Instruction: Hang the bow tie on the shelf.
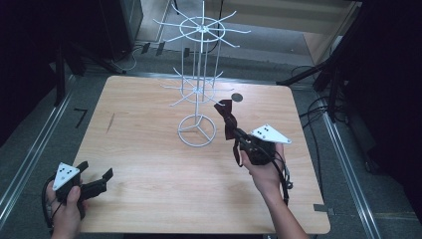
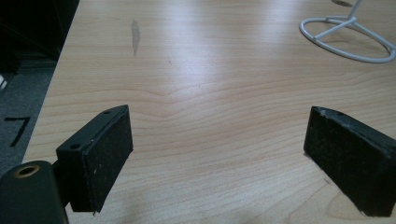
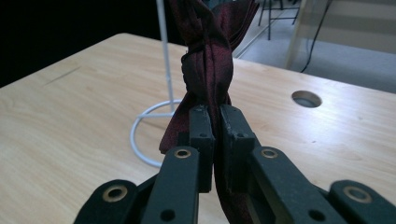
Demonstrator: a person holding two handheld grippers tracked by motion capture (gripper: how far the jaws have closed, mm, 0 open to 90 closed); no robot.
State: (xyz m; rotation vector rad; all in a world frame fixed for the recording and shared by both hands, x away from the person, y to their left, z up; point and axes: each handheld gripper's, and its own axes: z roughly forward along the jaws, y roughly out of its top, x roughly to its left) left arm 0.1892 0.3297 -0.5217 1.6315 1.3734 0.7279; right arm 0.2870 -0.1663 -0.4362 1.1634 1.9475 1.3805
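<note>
A dark red bow tie (image 1: 227, 118) is held up above the table, just right of the white wire display rack (image 1: 198, 84). My right gripper (image 1: 238, 133) is shut on it. In the right gripper view the jaws pinch the bow tie (image 3: 205, 65) below its knot, and the rack's ring base (image 3: 144, 135) lies behind it. My left gripper (image 1: 94, 180) rests at the table's near left corner, open. Its pads (image 2: 105, 154) stand wide apart over bare wood, with the rack's base (image 2: 348, 39) far off at the upper right.
The wooden table (image 1: 149, 164) has a round cable hole (image 1: 237, 97) behind the rack. The rack's hooked arms (image 1: 201, 30) spread at two levels above the tabletop. Metal rails and dark stands flank the table.
</note>
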